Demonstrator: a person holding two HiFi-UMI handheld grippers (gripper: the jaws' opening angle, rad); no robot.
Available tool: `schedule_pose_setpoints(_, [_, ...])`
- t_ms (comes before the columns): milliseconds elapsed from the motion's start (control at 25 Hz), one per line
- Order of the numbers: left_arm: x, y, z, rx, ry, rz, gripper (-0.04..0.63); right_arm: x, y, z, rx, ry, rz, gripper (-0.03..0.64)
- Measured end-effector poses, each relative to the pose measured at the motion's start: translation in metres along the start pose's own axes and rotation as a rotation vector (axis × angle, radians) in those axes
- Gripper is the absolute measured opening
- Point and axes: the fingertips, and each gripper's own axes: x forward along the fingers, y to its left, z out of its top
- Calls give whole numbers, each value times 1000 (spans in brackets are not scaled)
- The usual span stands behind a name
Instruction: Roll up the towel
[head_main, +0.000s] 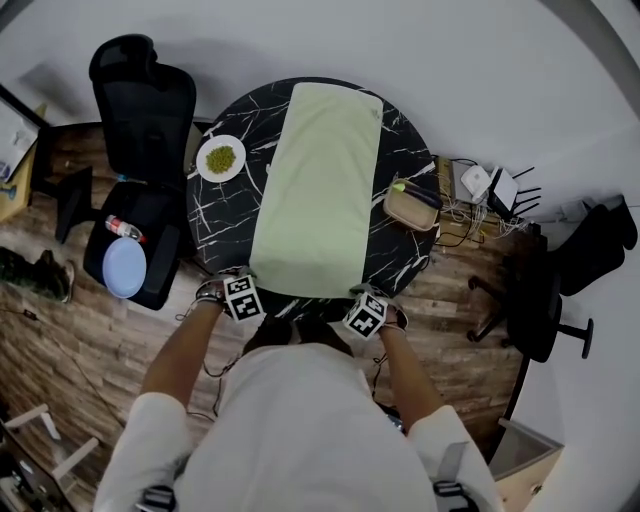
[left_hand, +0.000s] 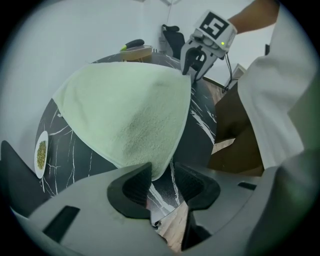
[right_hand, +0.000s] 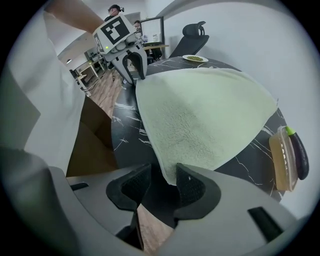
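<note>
A pale green towel (head_main: 318, 190) lies flat and lengthwise across the round black marble table (head_main: 225, 215), its near edge at the table's front rim. My left gripper (head_main: 250, 280) points steeply down at the towel's near left corner. In the left gripper view that corner of the towel (left_hand: 125, 115) hangs between the jaws of the left gripper (left_hand: 162, 182) against one pad, with a gap to the other. My right gripper (head_main: 358, 293) is at the near right corner. There the towel (right_hand: 205, 110) rests against one pad of the right gripper (right_hand: 163, 185), and the other pad stands apart.
A white plate of green bits (head_main: 221, 158) sits left of the towel and a tan container with a dark vegetable (head_main: 410, 205) sits right of it. A black office chair (head_main: 140, 130) holding a blue plate (head_main: 124, 267) stands at left. Cables and devices (head_main: 485, 195) lie at right.
</note>
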Motion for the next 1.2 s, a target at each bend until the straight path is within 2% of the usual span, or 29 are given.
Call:
schedule_pose_setpoints(120, [0,0,1,-11,-6,-5,116,-1,3,0,2,-2,10,112])
schedule_pose_setpoints(240, [-1,2,0,-45,-32,26,14,-2,1,0,19,-20,-31,31])
schedule_pose_setpoints(280, [-2,2,-1,-64,-43,42,12,-2,0,0,25,-24,-53,9])
schedule_pose_setpoints(480, [-5,-8,-6,-129,-86,62,11,-5,6,-6,42,-32,-91,9])
schedule_pose_setpoints(800, [-12,-53,-15,-125,-128,44,12,-17,41,-26,59,-26,-54,9])
schedule_pose_setpoints(960, [-22,-72,-19,-123,-138,29,12,-28,60,-33,72,-33,-7,9])
schedule_pose_setpoints(1080, [-31,-73,-17,-95,-141,54,12,-38,59,-29,88,-56,5,9])
schedule_pose_setpoints(1200, [-41,-59,-9,-127,-163,82,12,-49,49,-23,109,-71,14,9])
